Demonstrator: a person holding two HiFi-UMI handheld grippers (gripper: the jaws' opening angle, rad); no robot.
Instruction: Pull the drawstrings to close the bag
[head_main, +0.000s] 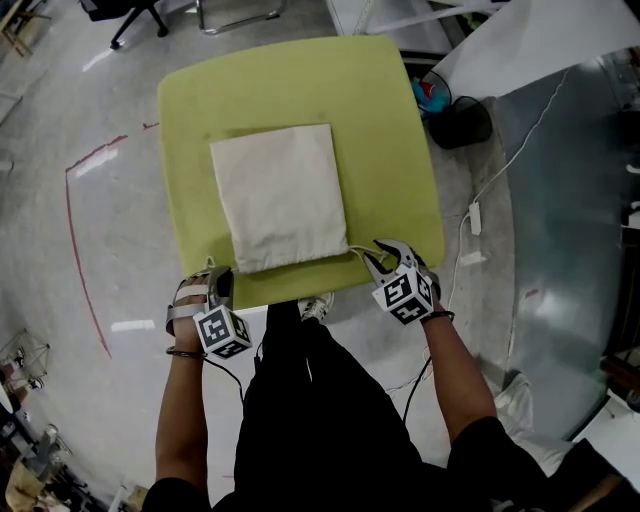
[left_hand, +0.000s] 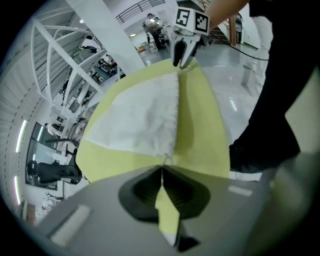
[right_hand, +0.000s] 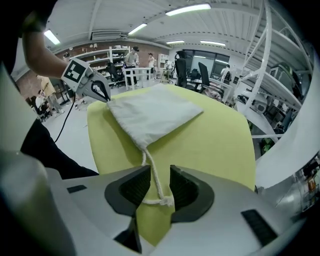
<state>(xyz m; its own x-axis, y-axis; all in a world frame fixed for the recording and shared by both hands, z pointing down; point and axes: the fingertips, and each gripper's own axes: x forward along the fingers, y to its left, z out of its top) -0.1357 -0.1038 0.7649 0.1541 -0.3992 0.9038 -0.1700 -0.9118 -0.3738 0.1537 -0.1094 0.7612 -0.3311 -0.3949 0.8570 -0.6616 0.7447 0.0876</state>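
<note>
Gripping, your left gripper (left_hand: 162, 170): the jaws are closed together on the short white cord (left_hand: 167, 159) that comes out at the near left corner of the bag.
Right gripper (right_hand: 160, 168): the jaws stand apart. The white knotted drawstring (right_hand: 155, 182) lies between them, and the pads do not press on it.
Bag: the flat square cream cloth bag (head_main: 280, 195) lies in the middle of the square yellow-green table (head_main: 390, 130), with its mouth edge toward you.
Your arms: your left forearm (head_main: 183, 420) and right forearm (head_main: 455, 375) reach forward to the near table edge, one at each near corner of the bag. Both grippers point steeply down, with the marker cubes toward you.
</note>
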